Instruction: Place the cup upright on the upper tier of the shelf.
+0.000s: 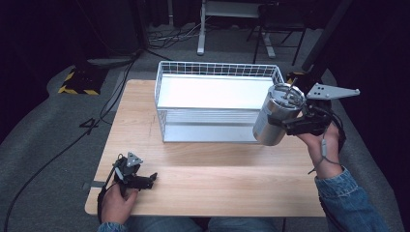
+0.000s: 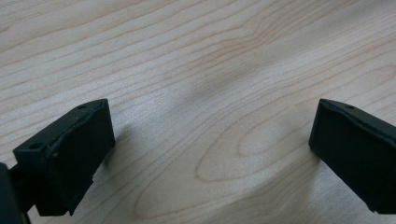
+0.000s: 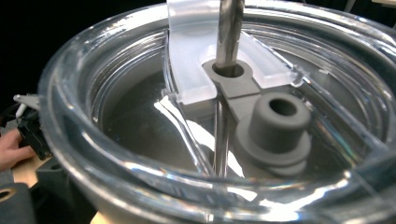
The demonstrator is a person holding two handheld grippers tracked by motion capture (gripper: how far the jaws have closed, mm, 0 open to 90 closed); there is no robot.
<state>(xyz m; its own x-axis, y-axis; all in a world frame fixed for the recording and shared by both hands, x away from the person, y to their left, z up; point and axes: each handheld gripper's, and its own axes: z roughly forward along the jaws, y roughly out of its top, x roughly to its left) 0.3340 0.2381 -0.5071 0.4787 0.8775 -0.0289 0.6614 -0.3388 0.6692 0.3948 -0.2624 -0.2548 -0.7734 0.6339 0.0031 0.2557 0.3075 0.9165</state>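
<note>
A stainless steel tumbler (image 1: 277, 116) with a clear lid (image 3: 140, 116) and a metal straw (image 3: 229, 32) hangs tilted over the table's right side, just in front of the right end of a white wire basket (image 1: 217, 69). My right gripper (image 1: 286, 125) is shut on the tumbler's side near its top. The lid sits very close in the right gripper view, with a grey stopper (image 3: 275, 126) beside the straw hole. My left gripper (image 1: 151, 179) rests low at the table's front left, open, with bare wood between its jaws (image 2: 210, 135).
The wooden table (image 1: 217, 169) stands on grey carpet. Several cables (image 1: 58, 154) run across the floor at the left. A yellow-and-black striped block (image 1: 77, 82) lies at the back left, and desk legs (image 1: 200, 34) stand behind the basket.
</note>
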